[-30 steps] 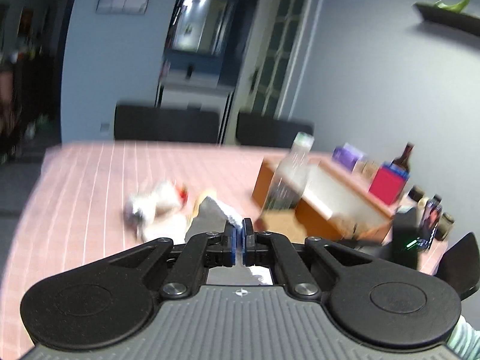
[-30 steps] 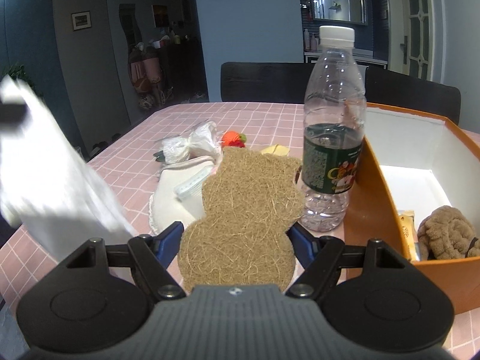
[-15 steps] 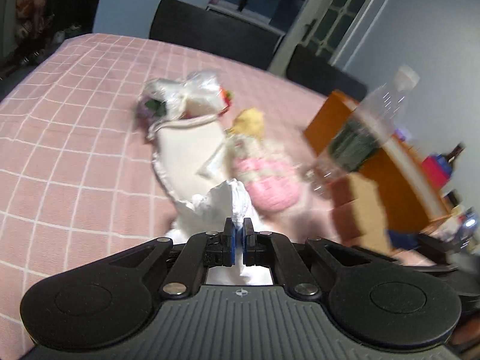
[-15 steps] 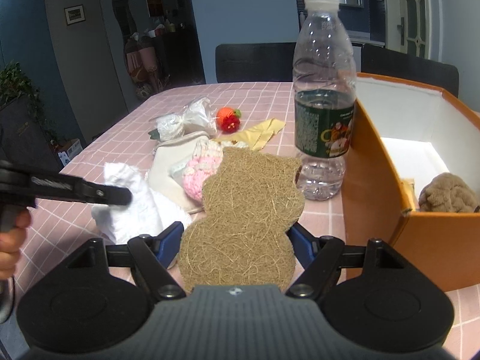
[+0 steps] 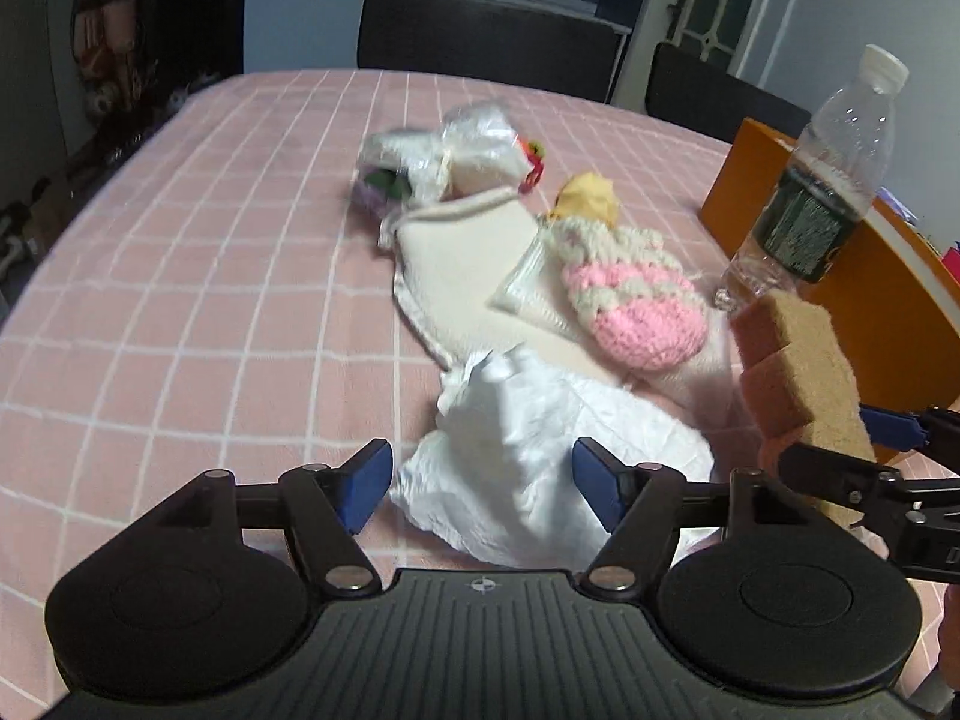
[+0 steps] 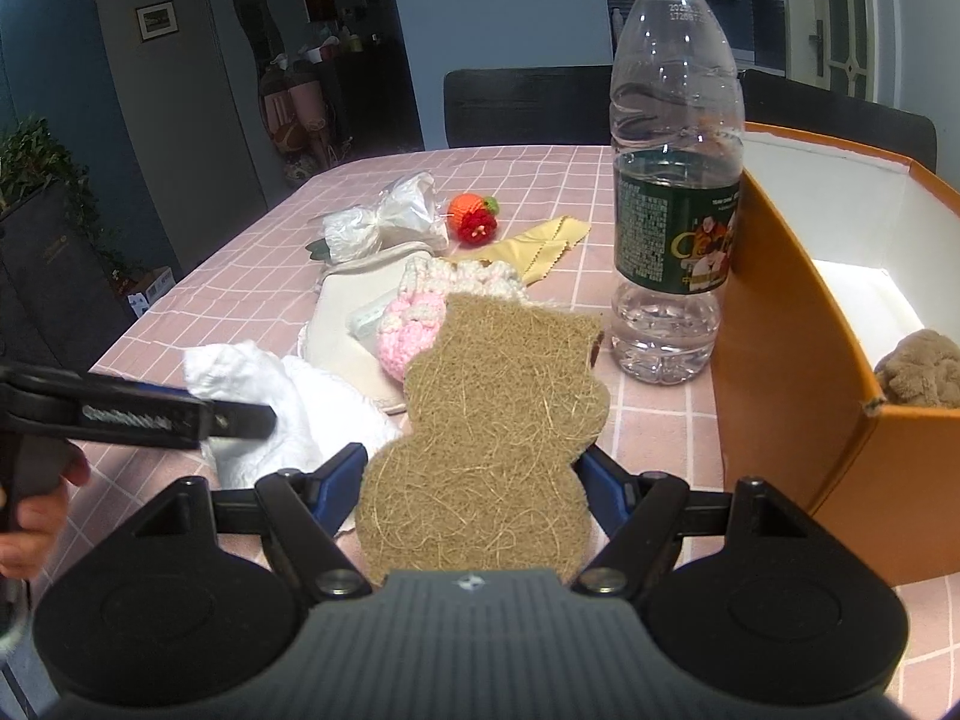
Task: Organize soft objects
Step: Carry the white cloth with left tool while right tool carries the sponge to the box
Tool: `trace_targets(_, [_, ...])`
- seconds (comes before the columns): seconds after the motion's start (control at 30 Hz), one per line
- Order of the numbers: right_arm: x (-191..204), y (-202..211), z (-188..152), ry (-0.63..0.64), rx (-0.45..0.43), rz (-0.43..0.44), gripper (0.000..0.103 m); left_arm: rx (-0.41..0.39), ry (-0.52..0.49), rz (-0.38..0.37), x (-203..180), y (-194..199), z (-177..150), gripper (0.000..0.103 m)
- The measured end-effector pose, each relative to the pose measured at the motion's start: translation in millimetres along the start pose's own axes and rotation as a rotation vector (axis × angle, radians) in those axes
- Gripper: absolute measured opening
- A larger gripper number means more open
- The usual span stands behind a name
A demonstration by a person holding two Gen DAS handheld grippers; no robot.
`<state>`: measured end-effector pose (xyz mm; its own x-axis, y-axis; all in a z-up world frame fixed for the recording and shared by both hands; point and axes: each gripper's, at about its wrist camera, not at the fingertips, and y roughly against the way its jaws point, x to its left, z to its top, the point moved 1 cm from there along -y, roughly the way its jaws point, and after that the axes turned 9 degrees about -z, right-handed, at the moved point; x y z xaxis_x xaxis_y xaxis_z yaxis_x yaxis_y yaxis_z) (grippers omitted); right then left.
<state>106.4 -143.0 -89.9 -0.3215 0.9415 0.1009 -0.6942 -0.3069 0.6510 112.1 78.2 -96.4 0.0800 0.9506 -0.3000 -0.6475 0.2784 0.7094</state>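
Right claw [image 6: 474,474] pinching loofah pad [image 6: 486,438], long axis forward; left claw [image 5: 483,483] spread over white cloth [image 5: 540,450].

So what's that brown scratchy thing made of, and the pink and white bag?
The brown pad looks like pressed plant fibre, maybe loofah or coir: loose strands criss-cross its matte, rough face. The pink and white pouch looks like crocheted yarn: chunky looped stitches in soft stripes.
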Motion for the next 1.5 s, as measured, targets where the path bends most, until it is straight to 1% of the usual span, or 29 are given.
trace_targets(0.13, [-0.2, -1.6, -2.0, 0.003, 0.007, 0.003, 0.075, -0.016, 0.041, -0.024, 0.5, -6.7, -5.2, 0.079])
trace_targets(0.2, [-0.2, -3.3, -3.5, 0.005, 0.011, 0.003, 0.075, -0.03, 0.03, -0.019, -4.5, -8.0, -7.9, 0.072])
trace_targets(0.23, [0.0, -4.3, -4.2, 0.005, 0.013, 0.004, 0.075, -0.035, 0.021, -0.023, -7.8, -8.2, -9.1, 0.063])
trace_targets(0.3, [1.2, -6.6, -6.1, 0.008, 0.019, 0.004, 0.075, -0.043, 0.013, -0.021, -13.8, -9.3, -10.4, 0.058])
trace_targets(0.33, [2.1, -7.5, -7.4, 0.01, 0.023, 0.003, 0.075, -0.049, 0.01, -0.023, -15.8, -10.0, -11.1, 0.052])
trace_targets(0.4, [4.0, -9.0, -9.8, 0.017, 0.026, 0.004, 0.075, -0.06, 0.024, -0.05, -17.6, -10.6, -12.8, 0.035])
trace_targets(0.43, [4.8, -9.4, -10.8, 0.02, 0.027, 0.001, 0.075, -0.066, 0.037, -0.066, -17.6, -10.1, -13.4, 0.028])
trace_targets(0.47, [5.3, -9.1, -11.5, 0.023, 0.026, -0.001, 0.075, -0.074, 0.032, -0.06, -18.9, -9.0, -13.9, 0.023])
trace_targets(0.53, [4.8, -6.4, -11.4, 0.025, 0.02, 0.001, 0.075, -0.105, 0.012, -0.065, -23.2, -1.9, -15.3, 0.02])
trace_targets(0.67, [1.4, 8.6, -9.2, 0.03, -0.004, 0.01, 0.075, -0.181, -0.044, -0.091, -41.4, 27.5, -14.4, 0.018])
trace_targets(0.77, [-5.7, 28.9, -2.6, 0.007, -0.031, 0.049, 0.075, -0.235, -0.104, -0.119, -59.5, 53.8, -9.1, 0.018])
trace_targets(0.9, [-22.7, 64.4, 11.8, -0.043, -0.091, 0.094, 0.074, -0.331, -0.186, -0.148, -85.3, 89.1, 1.9, 0.018])
trace_targets(1.07, [-53.9, 112.6, 30.4, -0.1, -0.166, 0.098, 0.074, -0.427, -0.317, -0.207, -127.9, 118.0, 16.8, 0.018])
trace_targets(1.17, [-76.9, 137.2, 39.0, -0.123, -0.196, 0.068, 0.074, -0.465, -0.404, -0.247, -160.4, 124.5, 25.7, 0.018])
trace_targets(1.3, [-105.9, 156.3, 51.8, -0.093, -0.208, -0.03, 0.074, -0.489, -0.538, -0.274, -210.4, 118.3, 32.5, 0.018])
trace_targets(1.37, [-122.0, 157.6, 58.4, -0.075, -0.199, -0.085, 0.074, -0.488, -0.598, -0.265, -232.7, 106.7, 38.0, 0.018])
trace_targets(1.43, [-137.7, 152.6, 65.0, -0.055, -0.181, -0.131, 0.074, -0.468, -0.653, -0.253, -253.4, 90.0, 43.9, 0.019])
trace_targets(1.5, [-153.6, 139.8, 69.4, -0.028, -0.163, -0.173, 0.074, -0.448, -0.702, -0.209, -273.1, 70.3, 49.6, 0.018])
